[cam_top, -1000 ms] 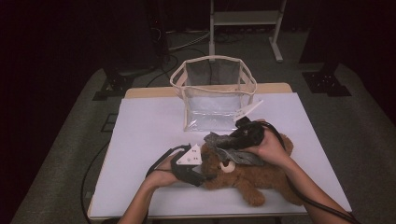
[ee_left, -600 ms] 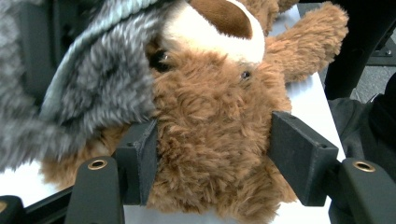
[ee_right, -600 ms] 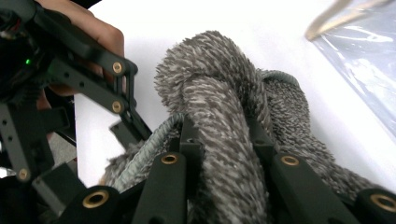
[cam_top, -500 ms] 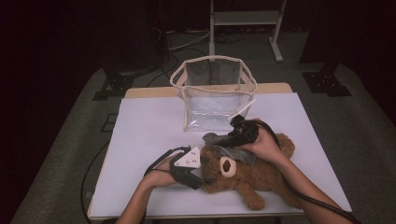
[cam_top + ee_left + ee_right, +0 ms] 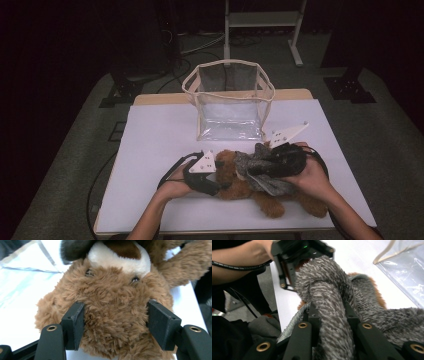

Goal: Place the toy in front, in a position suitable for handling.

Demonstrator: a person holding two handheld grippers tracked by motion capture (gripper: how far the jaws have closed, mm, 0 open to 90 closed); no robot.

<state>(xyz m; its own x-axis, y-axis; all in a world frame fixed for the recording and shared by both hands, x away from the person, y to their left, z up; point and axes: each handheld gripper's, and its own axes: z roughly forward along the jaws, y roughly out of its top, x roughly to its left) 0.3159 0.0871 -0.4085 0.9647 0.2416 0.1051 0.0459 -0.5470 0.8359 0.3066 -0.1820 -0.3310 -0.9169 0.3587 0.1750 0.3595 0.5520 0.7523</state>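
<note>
Shifted right with grey scarf (image 5: 260, 167) clamped in right gripper (image 5: 250, 172); left gripper (image 5: 220, 185) squeezing teddy bear (image 5: 235, 177) head; might slip off fur.

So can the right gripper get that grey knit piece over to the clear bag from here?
Probably yes. The right gripper is shut on the grey knit piece, and bare table lies before the clear bag, though the left gripper clamps the teddy bear.

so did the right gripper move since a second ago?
Yes. In the high view the right gripper, shut on the grey scarf, has shifted right along the teddy bear; it now sits below the clear bag's right corner.
</note>
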